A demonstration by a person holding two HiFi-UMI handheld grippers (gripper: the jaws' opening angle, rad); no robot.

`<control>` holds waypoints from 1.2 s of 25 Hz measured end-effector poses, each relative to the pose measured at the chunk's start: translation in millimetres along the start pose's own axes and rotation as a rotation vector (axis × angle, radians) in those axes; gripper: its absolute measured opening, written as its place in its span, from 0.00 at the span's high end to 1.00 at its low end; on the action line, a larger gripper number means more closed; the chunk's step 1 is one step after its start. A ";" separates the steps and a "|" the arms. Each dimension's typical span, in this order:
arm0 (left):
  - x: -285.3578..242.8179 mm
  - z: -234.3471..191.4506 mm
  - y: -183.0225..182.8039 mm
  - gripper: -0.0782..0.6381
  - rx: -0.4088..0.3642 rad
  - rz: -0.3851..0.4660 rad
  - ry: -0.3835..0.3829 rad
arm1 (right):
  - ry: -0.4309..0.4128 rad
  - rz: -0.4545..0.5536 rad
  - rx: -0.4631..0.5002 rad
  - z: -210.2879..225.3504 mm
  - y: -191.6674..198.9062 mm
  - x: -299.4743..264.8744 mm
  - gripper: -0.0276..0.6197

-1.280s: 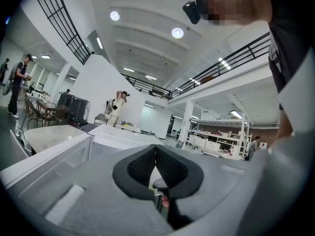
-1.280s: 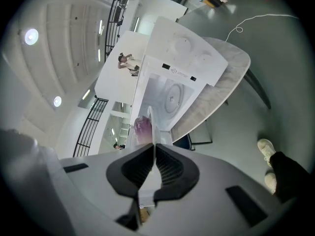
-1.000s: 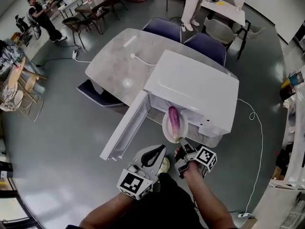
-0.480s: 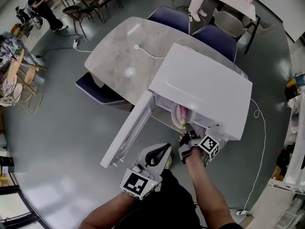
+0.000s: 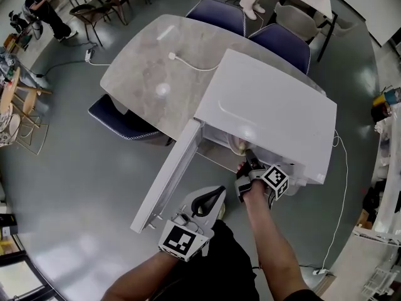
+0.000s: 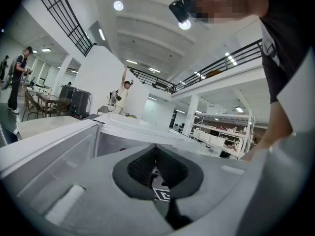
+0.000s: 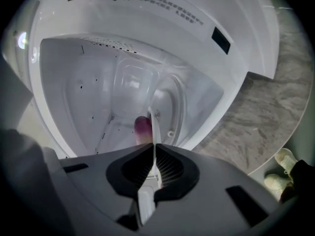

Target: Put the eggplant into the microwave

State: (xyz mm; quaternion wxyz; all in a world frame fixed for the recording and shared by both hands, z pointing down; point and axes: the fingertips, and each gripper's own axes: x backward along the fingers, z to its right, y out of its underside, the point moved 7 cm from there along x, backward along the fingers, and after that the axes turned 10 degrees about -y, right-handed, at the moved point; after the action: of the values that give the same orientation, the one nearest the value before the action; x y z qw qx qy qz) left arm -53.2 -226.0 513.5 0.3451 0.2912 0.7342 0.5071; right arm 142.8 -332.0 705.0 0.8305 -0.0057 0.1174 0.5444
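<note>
The white microwave (image 5: 269,115) stands on the table with its door (image 5: 168,177) swung open to the left. My right gripper (image 5: 249,163) reaches into the opening and is shut on the rim of a white plate (image 7: 153,127). The purple eggplant (image 7: 142,128) lies on that plate, inside the cavity. From the head view only a sliver of the plate (image 5: 237,145) shows under the microwave's top. My left gripper (image 5: 213,199) hangs low in front of the door, shut with nothing in it; its view looks across the door toward the microwave.
The grey marble table (image 5: 150,74) carries a white cable (image 5: 188,64). Blue chairs (image 5: 216,14) stand at its far side and one (image 5: 122,121) at its left. A power cord (image 5: 343,187) trails over the floor on the right. People stand far off.
My right gripper has pushed the plate with the eggplant forward from the microwave's mouth into the cavity, so the eggplant is now hidden from above. The left gripper has sunk a little.
</note>
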 end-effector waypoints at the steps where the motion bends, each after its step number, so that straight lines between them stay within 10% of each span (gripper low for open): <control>1: -1.3 -1.2 -0.2 0.88 0.000 0.000 0.004 | -0.003 0.006 -0.001 -0.2 -0.7 -3.0 0.93; 8: -6.5 -8.1 1.5 0.88 0.008 -0.012 0.008 | -0.014 0.030 0.066 1.4 -7.5 -22.9 0.93; 20: -12.2 -18.7 5.4 0.88 0.030 -0.033 -0.009 | 0.130 -0.102 0.624 -11.8 -15.6 -39.1 0.86; 30: -17.4 -18.5 7.0 0.88 0.016 -0.050 -0.011 | 0.185 -0.129 0.820 -17.4 -15.1 -35.5 0.76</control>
State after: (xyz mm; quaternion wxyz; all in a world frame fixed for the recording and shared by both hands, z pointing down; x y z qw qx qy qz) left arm -57.1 -247.3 528.4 0.3595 0.2782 0.7433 0.4907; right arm 139.8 -372.6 693.4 0.7823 0.2690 0.3977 0.3968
